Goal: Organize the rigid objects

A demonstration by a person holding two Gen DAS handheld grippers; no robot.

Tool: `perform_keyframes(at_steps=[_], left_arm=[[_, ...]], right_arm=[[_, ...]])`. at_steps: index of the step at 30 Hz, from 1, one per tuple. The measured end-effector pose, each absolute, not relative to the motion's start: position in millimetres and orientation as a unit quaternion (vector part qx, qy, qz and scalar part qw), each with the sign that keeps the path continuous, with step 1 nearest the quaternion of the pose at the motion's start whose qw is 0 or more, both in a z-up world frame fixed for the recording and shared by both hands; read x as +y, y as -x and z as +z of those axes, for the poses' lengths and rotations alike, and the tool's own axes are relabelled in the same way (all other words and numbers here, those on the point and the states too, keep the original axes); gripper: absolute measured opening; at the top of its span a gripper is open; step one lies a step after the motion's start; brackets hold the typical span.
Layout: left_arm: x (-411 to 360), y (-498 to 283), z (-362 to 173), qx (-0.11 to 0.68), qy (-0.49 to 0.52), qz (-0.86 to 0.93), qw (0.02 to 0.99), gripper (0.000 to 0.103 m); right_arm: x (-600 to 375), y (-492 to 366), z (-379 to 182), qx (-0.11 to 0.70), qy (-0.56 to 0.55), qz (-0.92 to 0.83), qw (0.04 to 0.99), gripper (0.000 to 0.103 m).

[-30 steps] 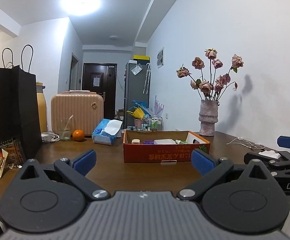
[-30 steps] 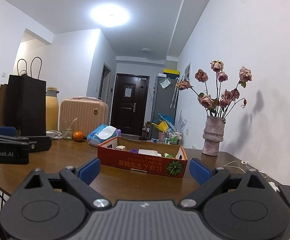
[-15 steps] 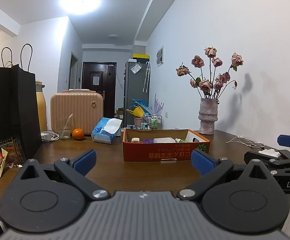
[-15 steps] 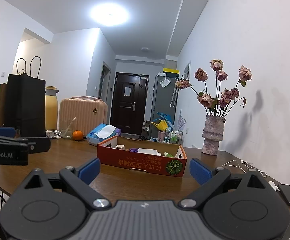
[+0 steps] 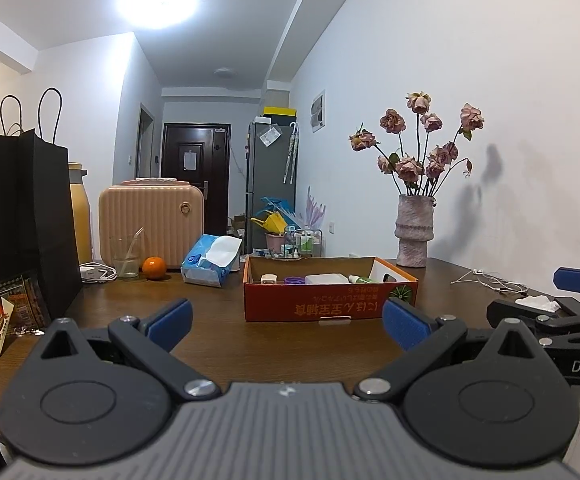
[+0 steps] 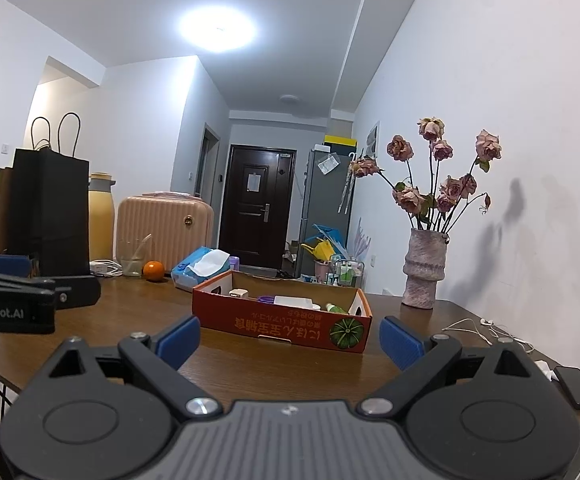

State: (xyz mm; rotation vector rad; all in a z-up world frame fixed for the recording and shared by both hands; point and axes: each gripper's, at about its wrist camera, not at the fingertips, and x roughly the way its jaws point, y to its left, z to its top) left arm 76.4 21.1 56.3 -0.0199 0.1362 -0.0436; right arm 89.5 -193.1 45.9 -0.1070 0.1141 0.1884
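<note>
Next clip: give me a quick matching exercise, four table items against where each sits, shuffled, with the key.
Things:
1. orange
2. vase of flowers
3. black paper bag
4. phone on a cable

Places:
A. far corner by the wall, behind the cardboard box
B. right table edge, near the right gripper
C. beside the drinking glass
D. standing at the left table edge

Pairs: 1-C, 2-A, 3-D, 4-B

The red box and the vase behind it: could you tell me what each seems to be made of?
The red box looks like printed cardboard: matte, with brown raw inner walls and folded edges. The vase seems to be rough ceramic or stone, judging by its pale, grainy, unglazed surface; which one cannot be told.
</note>
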Motion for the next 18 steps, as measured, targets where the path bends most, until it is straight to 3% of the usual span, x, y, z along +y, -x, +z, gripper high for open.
perform_keyframes(at_steps=[18], left_arm=[[20.1,-76.4,55.2,0.068,0.008,-0.023,0.997,0.103]], right_arm=[[-195.5,-89.8,45.7,0.058,0.051,0.092,0.993,0.097]])
